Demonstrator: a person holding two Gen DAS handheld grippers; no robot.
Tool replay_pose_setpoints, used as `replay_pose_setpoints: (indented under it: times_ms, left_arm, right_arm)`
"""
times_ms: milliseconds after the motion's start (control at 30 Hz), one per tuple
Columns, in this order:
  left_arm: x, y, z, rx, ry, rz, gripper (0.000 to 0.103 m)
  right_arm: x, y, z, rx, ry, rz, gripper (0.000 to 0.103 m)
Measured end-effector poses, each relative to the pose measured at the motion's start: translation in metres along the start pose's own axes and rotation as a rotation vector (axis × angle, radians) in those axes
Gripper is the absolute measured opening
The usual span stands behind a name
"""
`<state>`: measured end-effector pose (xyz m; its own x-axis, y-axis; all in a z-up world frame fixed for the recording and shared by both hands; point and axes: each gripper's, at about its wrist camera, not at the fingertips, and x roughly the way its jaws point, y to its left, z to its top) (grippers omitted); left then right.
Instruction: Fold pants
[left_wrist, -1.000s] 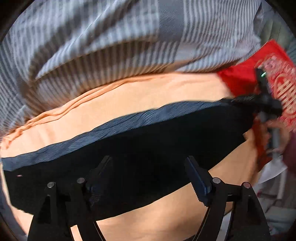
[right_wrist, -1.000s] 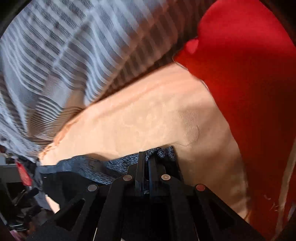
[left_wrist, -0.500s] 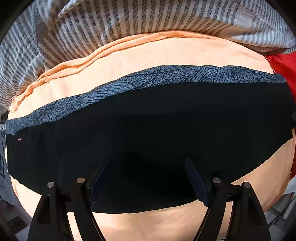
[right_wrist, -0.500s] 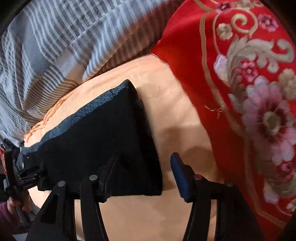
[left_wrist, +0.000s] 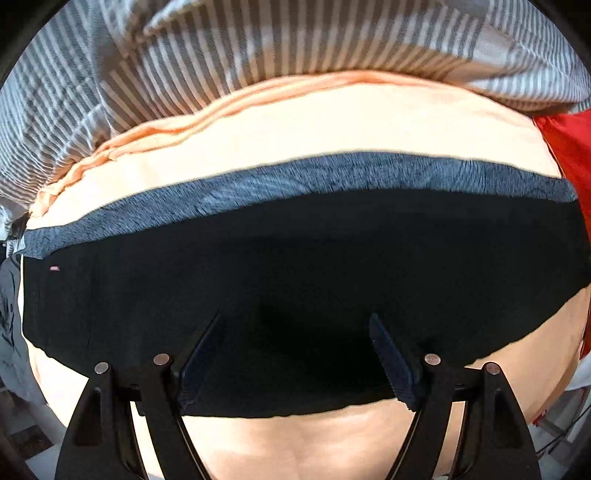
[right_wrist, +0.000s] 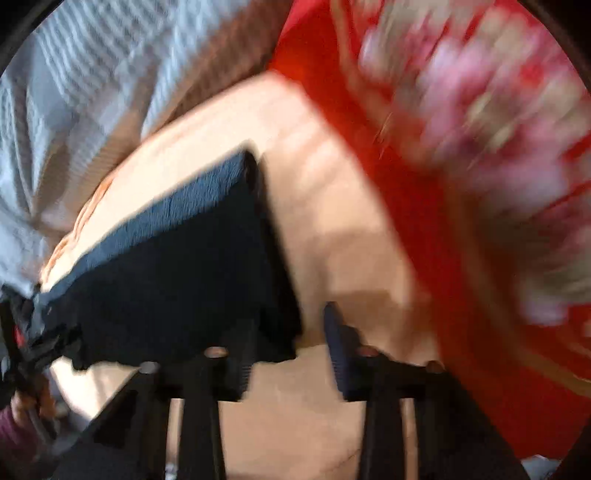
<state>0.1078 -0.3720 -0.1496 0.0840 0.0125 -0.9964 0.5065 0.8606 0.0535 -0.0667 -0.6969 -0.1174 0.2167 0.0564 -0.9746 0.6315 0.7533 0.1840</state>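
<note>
The black pants (left_wrist: 295, 277) lie folded in a long band across a peach sheet (left_wrist: 332, 122), with a blue-grey strip (left_wrist: 295, 181) along the far edge. My left gripper (left_wrist: 295, 317) points straight down over the near half of the band, jaws wide open, nothing between the pads. In the blurred right wrist view the pants (right_wrist: 177, 266) end in a square right-hand corner. My right gripper (right_wrist: 291, 321) is open just off that end; its left finger overlaps the cloth's edge and its right finger (right_wrist: 338, 343) stands over bare sheet. Neither gripper holds anything.
A grey-and-white striped blanket (left_wrist: 221, 48) is bunched along the far side of the sheet. A red quilt with pink flowers (right_wrist: 461, 129) lies to the right, close to the pants' end. A hand and dark gear (right_wrist: 18, 350) show at the left edge of the right wrist view.
My right gripper was shut on the pants' corner; it has let go, opened and drawn back to the right. My left gripper has sunk closer to the pants, still open.
</note>
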Motion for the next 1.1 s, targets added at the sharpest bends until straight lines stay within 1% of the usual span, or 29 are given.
replay_pose_setpoints:
  times_ms: [33, 67, 100, 133, 200, 233, 300, 333, 367, 400, 433, 467, 533, 567, 600, 633, 700, 733, 767, 800, 833, 867, 933, 1000, 1033, 1067, 1100]
  left_arm:
    - [0.000, 0.001, 0.003, -0.004, -0.008, 0.002, 0.080]
    - [0.000, 0.000, 0.005, -0.006, -0.012, 0.004, 0.080]
    - [0.002, -0.001, 0.010, -0.011, -0.017, 0.007, 0.080]
    - [0.004, -0.002, 0.015, -0.019, -0.022, 0.008, 0.080]
    - [0.008, -0.010, 0.025, -0.030, -0.039, -0.003, 0.080]
    - [0.011, -0.015, 0.029, -0.027, -0.050, -0.001, 0.080]
    - [0.017, -0.026, 0.037, -0.005, -0.077, 0.030, 0.080]
    - [0.021, -0.029, 0.039, 0.004, -0.080, 0.044, 0.080]
    - [0.026, -0.030, 0.040, 0.006, -0.078, 0.049, 0.081]
    - [0.031, -0.027, 0.040, 0.001, -0.075, 0.043, 0.082]
    - [0.032, -0.022, 0.039, -0.013, -0.088, 0.034, 0.089]
    - [0.032, -0.016, 0.037, -0.028, -0.092, 0.029, 0.094]
    - [0.032, -0.001, 0.032, -0.070, -0.066, -0.003, 0.094]
    - [0.028, 0.007, 0.031, -0.097, -0.052, 0.001, 0.094]
    - [0.024, 0.012, 0.030, -0.104, -0.053, 0.015, 0.094]
    - [0.013, 0.019, 0.030, -0.104, -0.084, 0.041, 0.094]
    - [0.003, 0.040, 0.037, -0.113, -0.147, 0.059, 0.094]
    - [0.002, 0.044, 0.040, -0.120, -0.155, 0.068, 0.094]
    - [0.006, 0.056, 0.044, -0.135, -0.147, 0.089, 0.094]
    - [0.010, 0.061, 0.044, -0.148, -0.136, 0.106, 0.094]
    - [0.016, 0.065, 0.052, -0.166, -0.125, 0.123, 0.094]
    - [0.024, 0.078, 0.055, -0.187, -0.120, 0.138, 0.094]
    - [0.039, 0.093, 0.050, -0.198, -0.112, 0.169, 0.094]
    - [0.053, 0.113, 0.057, -0.179, -0.128, 0.202, 0.094]
    - [0.064, 0.122, 0.063, -0.176, -0.123, 0.242, 0.094]
    - [0.069, 0.136, 0.068, -0.185, -0.110, 0.286, 0.094]
    - [0.071, 0.152, 0.070, -0.211, -0.100, 0.297, 0.094]
  right_arm:
    - [-0.009, 0.010, 0.004, -0.035, -0.049, -0.012, 0.042]
    - [-0.011, 0.018, 0.009, -0.064, -0.063, -0.007, 0.041]
    - [-0.010, 0.029, 0.014, -0.097, -0.066, 0.001, 0.037]
    - [-0.003, 0.039, 0.020, -0.125, -0.056, -0.007, 0.035]
    - [0.019, 0.053, 0.031, -0.146, -0.025, -0.019, 0.022]
    - [0.030, 0.056, 0.037, -0.145, -0.018, -0.018, 0.020]
    - [0.052, 0.060, 0.049, -0.139, -0.008, -0.036, 0.016]
    - [0.066, 0.061, 0.056, -0.149, -0.007, -0.056, 0.012]
    - [0.071, 0.063, 0.060, -0.164, -0.023, -0.065, 0.009]
    - [0.073, 0.066, 0.064, -0.183, -0.053, -0.081, 0.008]
    - [0.073, 0.068, 0.066, -0.188, -0.062, -0.100, 0.007]
    - [0.073, 0.068, 0.068, -0.179, -0.061, -0.120, 0.008]
    - [0.069, 0.061, 0.070, -0.111, -0.042, -0.100, 0.009]
    - [0.062, 0.061, 0.068, -0.086, -0.040, -0.093, 0.011]
    - [0.056, 0.062, 0.065, -0.085, -0.047, -0.089, 0.013]
    - [0.047, 0.068, 0.057, -0.098, -0.056, -0.081, 0.013]
    - [0.036, 0.081, 0.039, -0.117, -0.055, -0.050, 0.013]
    - [0.036, 0.088, 0.032, -0.126, -0.046, -0.033, 0.013]
    - [0.036, 0.101, 0.018, -0.147, -0.024, -0.001, 0.013]
    - [0.037, 0.108, 0.007, -0.165, -0.008, 0.020, 0.013]
    - [0.040, 0.123, -0.005, -0.183, 0.005, 0.040, 0.013]
    - [0.041, 0.129, -0.014, -0.192, 0.016, 0.059, 0.013]
    - [0.052, 0.148, -0.027, -0.199, 0.044, 0.098, 0.013]
    - [0.065, 0.168, -0.041, -0.197, 0.073, 0.117, 0.013]
    - [0.071, 0.176, -0.048, -0.196, 0.085, 0.120, 0.013]
    - [0.073, 0.182, -0.054, -0.194, 0.084, 0.113, 0.013]
    - [0.071, 0.189, -0.062, -0.188, 0.078, 0.106, 0.013]
